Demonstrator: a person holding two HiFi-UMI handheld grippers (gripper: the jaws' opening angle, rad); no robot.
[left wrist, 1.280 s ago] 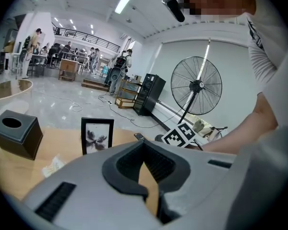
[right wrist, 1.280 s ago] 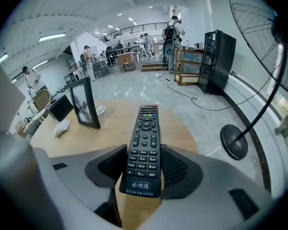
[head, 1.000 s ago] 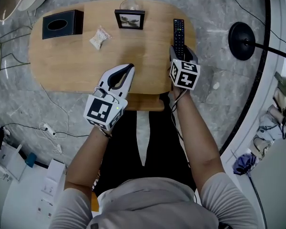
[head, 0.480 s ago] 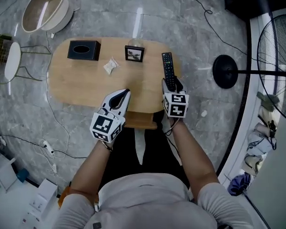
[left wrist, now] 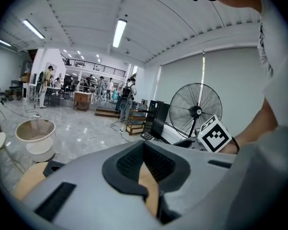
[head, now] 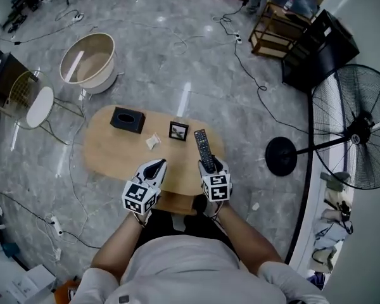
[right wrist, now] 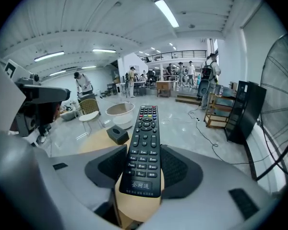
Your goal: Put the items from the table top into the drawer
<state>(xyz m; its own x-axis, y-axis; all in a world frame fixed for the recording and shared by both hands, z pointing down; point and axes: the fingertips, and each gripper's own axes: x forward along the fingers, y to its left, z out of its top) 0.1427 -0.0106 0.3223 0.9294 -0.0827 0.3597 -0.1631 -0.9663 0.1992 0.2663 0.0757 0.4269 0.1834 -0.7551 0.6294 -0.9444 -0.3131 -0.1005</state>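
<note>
- The right gripper is clamping the near end of a black remote between its pads, the jaws standing only as far apart as the remote is wide.
- The remote is pointing away from the person with its buttons facing up. Its far end is reaching out over the right part of the oval wooden tabletop, and the right gripper view is showing it lifted clear of the wood.
- The left gripper is hovering over the near edge of the tabletop with its jaw tips meeting. It is holding nothing, and only bare wood is showing through the gap behind the tips.
- A black tissue box is sitting towards the far left of the tabletop.
- A small pale packet is lying near the middle, just left of a dark picture frame that is standing at the far edge.
- A wooden slab is jutting out under the near edge between the person's forearms; I cannot tell whether it is the drawer.
- A standing fan is standing on the floor to the right, and a round pale tub is sitting beyond the tabletop to the left.
</note>
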